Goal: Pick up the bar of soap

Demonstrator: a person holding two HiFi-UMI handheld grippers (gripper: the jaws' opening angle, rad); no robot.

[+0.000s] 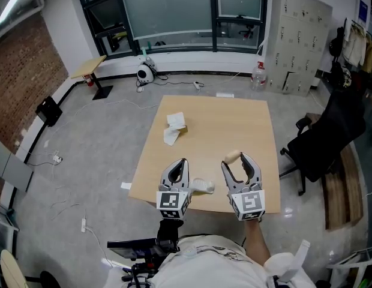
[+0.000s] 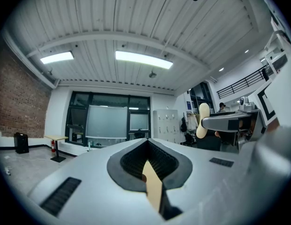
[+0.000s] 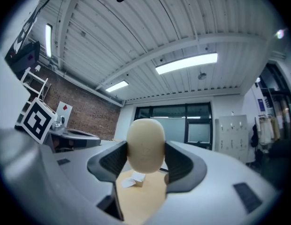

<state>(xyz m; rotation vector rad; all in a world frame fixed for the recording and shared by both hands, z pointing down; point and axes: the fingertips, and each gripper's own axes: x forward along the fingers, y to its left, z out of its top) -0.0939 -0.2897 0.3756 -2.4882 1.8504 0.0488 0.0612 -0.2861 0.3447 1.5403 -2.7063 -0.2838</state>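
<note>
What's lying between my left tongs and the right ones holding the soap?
A pale crumpled scrap, at the near edge of the table; only the head view shows it.

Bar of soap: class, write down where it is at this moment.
In the right gripper view the bar of soap is clamped in the jaws of the right gripper, held up over the near right part of the table.
</note>
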